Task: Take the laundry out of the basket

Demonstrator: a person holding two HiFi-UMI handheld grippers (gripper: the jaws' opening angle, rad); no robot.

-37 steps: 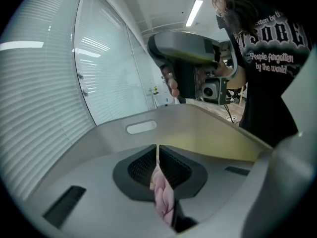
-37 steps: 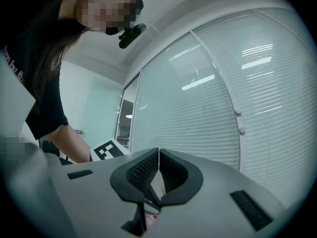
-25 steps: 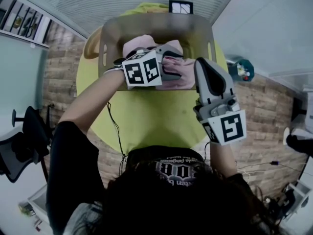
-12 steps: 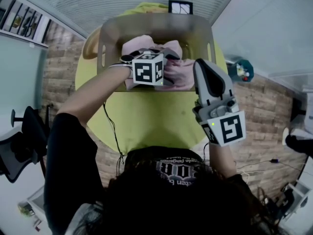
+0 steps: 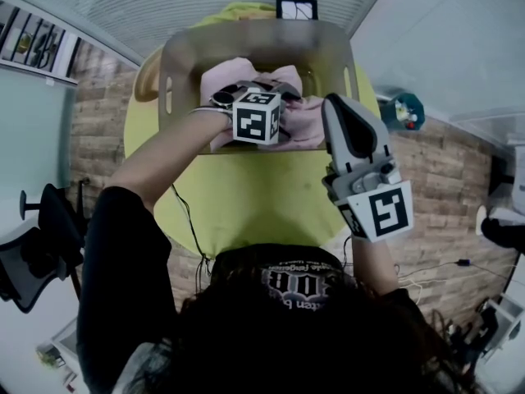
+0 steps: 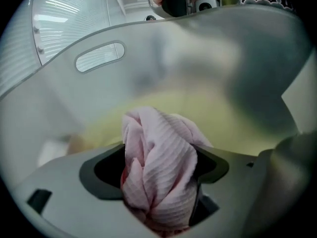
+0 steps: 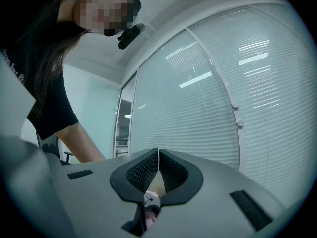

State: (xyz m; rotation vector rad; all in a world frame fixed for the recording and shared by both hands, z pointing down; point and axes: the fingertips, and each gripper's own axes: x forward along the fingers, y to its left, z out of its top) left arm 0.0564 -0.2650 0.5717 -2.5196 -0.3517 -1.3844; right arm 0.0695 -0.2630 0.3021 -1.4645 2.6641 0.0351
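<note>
A grey plastic laundry basket (image 5: 176, 56) stands at the far side of a round yellow-green table (image 5: 246, 203). Pink ribbed laundry (image 5: 308, 117) lies bunched inside it. My left gripper (image 5: 250, 93) points down into the basket. In the left gripper view its jaws (image 6: 158, 167) stand wide, with a fold of the pink laundry (image 6: 163, 152) bulging up between the pads and the basket wall (image 6: 99, 58) beyond. My right gripper (image 5: 338, 109) hovers by the basket's right front corner; in its own view the gripper (image 7: 158, 157) is shut on nothing and tilted up at window blinds.
A black office chair (image 5: 41, 236) stands left of the table on the brick-patterned floor. A teal object (image 5: 406, 113) sits to the right, and a small framed panel (image 5: 297, 8) lies beyond the basket. Cables trail on the floor at right.
The left gripper has swung from lying sideways across the laundry to pointing down into the basket, its marker cube turned towards me. The right gripper has stayed put.
</note>
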